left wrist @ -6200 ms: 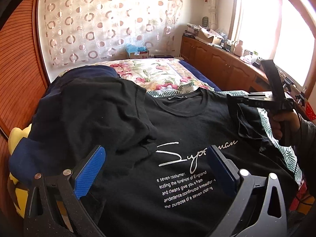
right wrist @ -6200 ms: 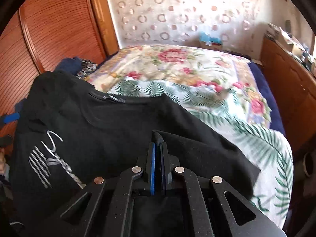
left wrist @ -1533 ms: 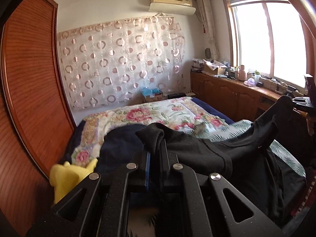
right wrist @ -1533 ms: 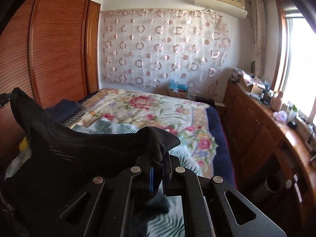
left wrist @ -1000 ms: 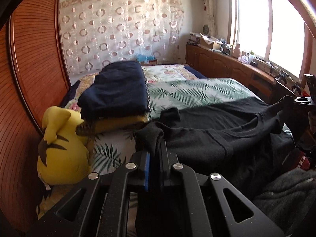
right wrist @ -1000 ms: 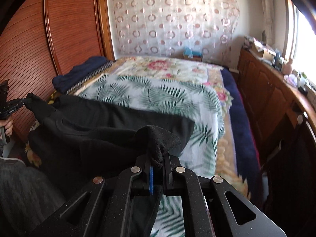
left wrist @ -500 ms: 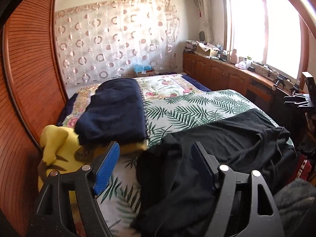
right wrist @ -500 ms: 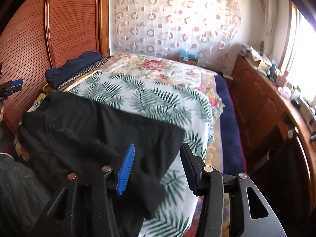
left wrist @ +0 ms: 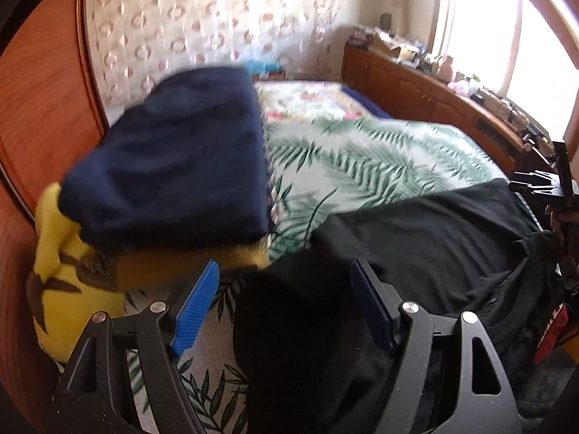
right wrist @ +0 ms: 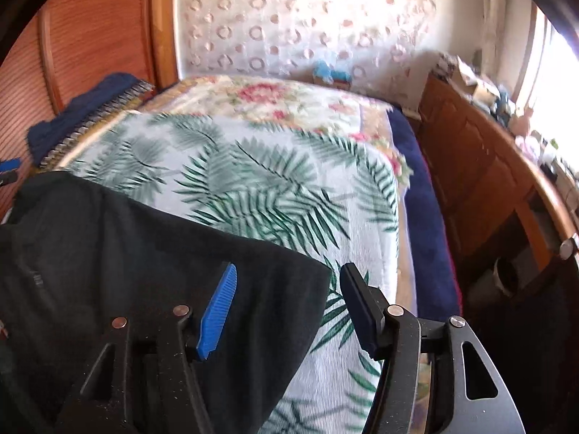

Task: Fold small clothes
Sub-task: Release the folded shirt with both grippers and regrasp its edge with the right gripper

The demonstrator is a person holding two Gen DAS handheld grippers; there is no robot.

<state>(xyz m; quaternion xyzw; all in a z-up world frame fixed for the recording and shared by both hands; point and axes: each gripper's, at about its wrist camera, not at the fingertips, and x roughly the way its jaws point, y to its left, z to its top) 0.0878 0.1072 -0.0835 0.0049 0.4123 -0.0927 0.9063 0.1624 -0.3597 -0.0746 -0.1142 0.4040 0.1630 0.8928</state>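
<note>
Black t-shirt (left wrist: 427, 238) is spread flat across the near end of the palm-leaf bedspread (left wrist: 365, 159), long axis running side to side between the two claws. Left gripper (left wrist: 284, 303) is wide apart, empty, over the shirt's rumpled left end at its 6 o'clock. Right gripper (right wrist: 287, 302) is also wide apart, straddling the right edge. A folded navy pile (left wrist: 173, 166) and yellow plush (left wrist: 61, 278) crowd the left at 10 o'clock.

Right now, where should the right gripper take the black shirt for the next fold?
Probably the shirt's far-right corner, just ahead of the open right gripper. It lies flat on the bedspread with free edges, so come in low from the right.
</note>
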